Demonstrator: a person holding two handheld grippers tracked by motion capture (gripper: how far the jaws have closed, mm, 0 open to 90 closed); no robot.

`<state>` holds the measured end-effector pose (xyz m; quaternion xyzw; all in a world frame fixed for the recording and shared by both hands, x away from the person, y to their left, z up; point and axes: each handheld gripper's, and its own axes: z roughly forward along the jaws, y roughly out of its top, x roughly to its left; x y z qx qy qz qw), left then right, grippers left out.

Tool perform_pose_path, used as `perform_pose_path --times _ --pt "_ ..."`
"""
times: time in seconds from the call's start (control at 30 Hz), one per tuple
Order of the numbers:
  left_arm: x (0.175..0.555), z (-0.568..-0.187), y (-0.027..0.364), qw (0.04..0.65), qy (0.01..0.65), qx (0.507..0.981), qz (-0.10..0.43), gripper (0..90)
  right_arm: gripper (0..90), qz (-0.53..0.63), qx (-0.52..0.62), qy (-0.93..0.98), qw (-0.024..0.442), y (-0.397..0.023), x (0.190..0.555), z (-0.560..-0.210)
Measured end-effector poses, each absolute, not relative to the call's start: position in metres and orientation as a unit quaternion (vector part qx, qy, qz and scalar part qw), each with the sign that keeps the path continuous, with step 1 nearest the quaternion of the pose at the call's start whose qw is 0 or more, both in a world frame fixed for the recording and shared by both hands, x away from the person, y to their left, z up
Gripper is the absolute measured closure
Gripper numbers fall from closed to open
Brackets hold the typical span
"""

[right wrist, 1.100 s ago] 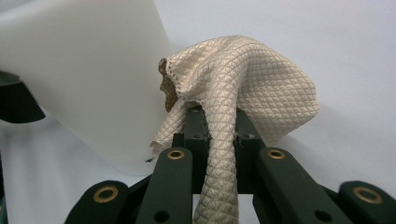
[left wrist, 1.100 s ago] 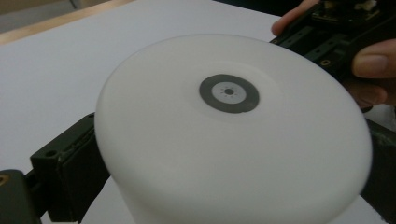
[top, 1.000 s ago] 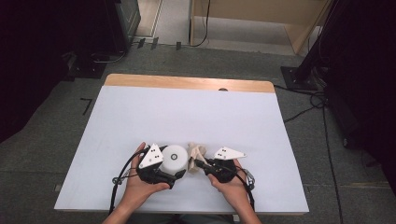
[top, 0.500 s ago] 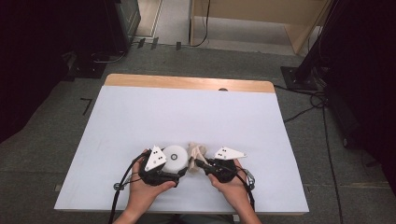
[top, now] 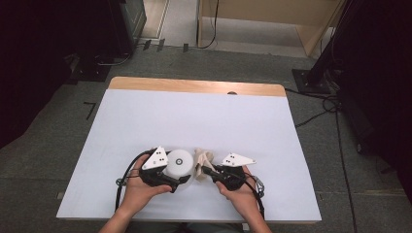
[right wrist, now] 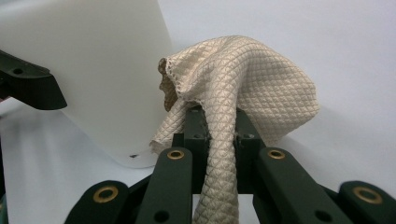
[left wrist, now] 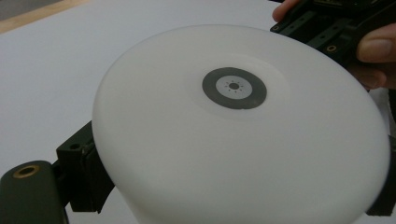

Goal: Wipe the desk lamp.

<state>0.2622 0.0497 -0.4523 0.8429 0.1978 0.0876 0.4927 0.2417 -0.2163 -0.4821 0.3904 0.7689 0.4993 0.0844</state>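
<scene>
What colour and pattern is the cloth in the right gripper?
The cloth is beige with a quilted diamond weave, clearest in the right gripper view.

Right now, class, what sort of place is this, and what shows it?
Probably a lab recording station: a white-covered table, cables on grey carpet, and handheld grippers, left gripper and right gripper.

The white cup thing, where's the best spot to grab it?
Probably its round side wall, just under the wide flat end, jaws coming from opposite sides. The white container is tilted, its flat disc end facing up, too wide and smooth to pinch. The left gripper already clamps it that way, a jaw on each side, while the right gripper holds the beige cloth beside it.
</scene>
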Motion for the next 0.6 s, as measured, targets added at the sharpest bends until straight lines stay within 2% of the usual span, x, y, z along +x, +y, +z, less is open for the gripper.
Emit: perform_pose_path --times 0.3,0.6 --pt "0.268 -0.455 0.054 0.503 0.166 0.845 0.073 8.2 81.2 0.514 0.364 0.773 0.074 -0.212 0.238 -0.477" --pt "0.269 -0.456 0.055 0.506 0.163 0.844 0.071 8.1 81.2 0.552 0.332 0.76 0.091 -0.206 0.226 -0.454"
